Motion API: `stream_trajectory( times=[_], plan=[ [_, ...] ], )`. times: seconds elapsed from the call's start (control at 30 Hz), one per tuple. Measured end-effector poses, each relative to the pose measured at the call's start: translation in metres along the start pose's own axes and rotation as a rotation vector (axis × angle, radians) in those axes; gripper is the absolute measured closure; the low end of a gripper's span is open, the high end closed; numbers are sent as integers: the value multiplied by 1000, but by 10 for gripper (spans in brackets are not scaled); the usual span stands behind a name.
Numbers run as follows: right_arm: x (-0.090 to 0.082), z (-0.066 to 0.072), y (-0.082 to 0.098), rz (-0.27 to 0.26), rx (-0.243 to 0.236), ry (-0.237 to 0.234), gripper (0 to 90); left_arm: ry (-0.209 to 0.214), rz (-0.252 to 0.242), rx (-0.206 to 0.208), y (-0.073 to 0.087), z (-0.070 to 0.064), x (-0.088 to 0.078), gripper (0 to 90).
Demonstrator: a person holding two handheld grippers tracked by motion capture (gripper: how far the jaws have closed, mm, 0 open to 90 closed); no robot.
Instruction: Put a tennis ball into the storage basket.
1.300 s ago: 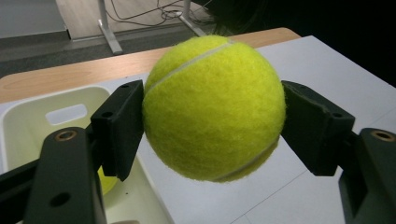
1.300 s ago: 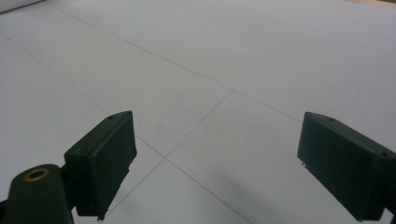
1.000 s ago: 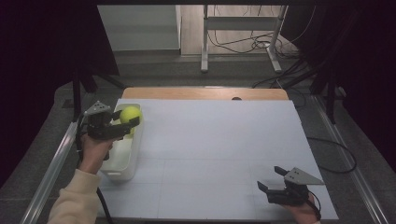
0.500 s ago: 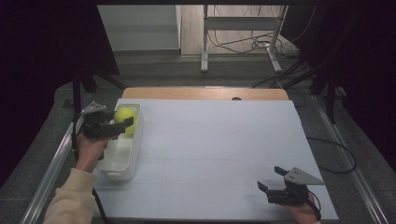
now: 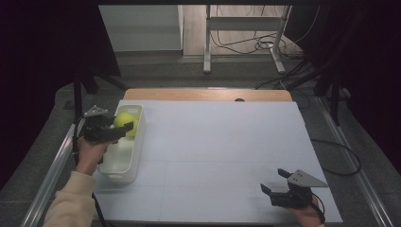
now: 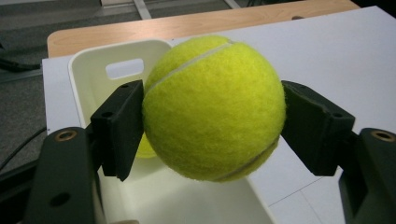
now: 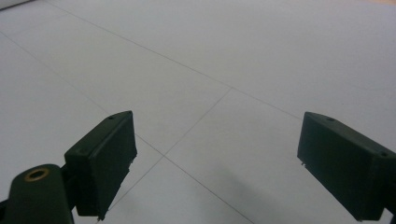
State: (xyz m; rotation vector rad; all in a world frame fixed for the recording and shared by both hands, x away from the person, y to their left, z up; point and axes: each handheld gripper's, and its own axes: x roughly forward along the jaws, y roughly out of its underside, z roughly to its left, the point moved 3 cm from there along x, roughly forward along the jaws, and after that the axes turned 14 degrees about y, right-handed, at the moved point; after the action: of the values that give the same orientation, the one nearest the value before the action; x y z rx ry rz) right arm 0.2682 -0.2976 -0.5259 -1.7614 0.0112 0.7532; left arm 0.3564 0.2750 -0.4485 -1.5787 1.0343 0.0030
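From above, my left tongs [image 5: 126, 131] have drifted toward me and sunk a little over the last second, so the tennis ball [image 5: 125, 124] they pinch, which a moment ago rode near the far rim of the white bin [image 5: 124, 170], now hangs lower over the bin's far half. I take that to mean I am close to setting it inside; letting go is what remains. From here I cannot tell whether the ball is clear of the bin floor or how far it has dropped below the rim, since my own tongs and hand [image 5: 90, 151] cover that side. Along my left tongs [image 6: 212, 126], both pads press into the felt on either side of the ball [image 6: 215, 107], with the bin [image 6: 88, 70] open just beyond and below. A second yellow-green shape peeks out behind my left pad; probably another ball in the bin, though it is mostly hidden. My right tongs [image 5: 279, 184], near me at the table's [image 5: 227, 142] right corner, have not moved. Along them [image 7: 215, 163], the jaws stand spread over bare white tabletop [image 7: 233, 60], nothing between them.
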Motion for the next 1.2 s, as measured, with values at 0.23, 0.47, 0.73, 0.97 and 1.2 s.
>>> stream_trajectory(
  times=[0.23,0.47,0.73,0.97,1.2],
  plan=[
    [0,0,0,1,-1,0,119,-12,24,-14,4,6,2,269],
    [0,0,0,2,-2,1,119,-18,76,-17,7,9,10,269],
    [0,0,0,2,-4,0,119,-27,94,-20,8,10,11,268],
    [0,0,0,3,-4,0,119,-32,110,-32,11,13,9,268],
    [0,1,0,4,-5,1,119,-31,123,-40,13,14,10,267]
  ],
)
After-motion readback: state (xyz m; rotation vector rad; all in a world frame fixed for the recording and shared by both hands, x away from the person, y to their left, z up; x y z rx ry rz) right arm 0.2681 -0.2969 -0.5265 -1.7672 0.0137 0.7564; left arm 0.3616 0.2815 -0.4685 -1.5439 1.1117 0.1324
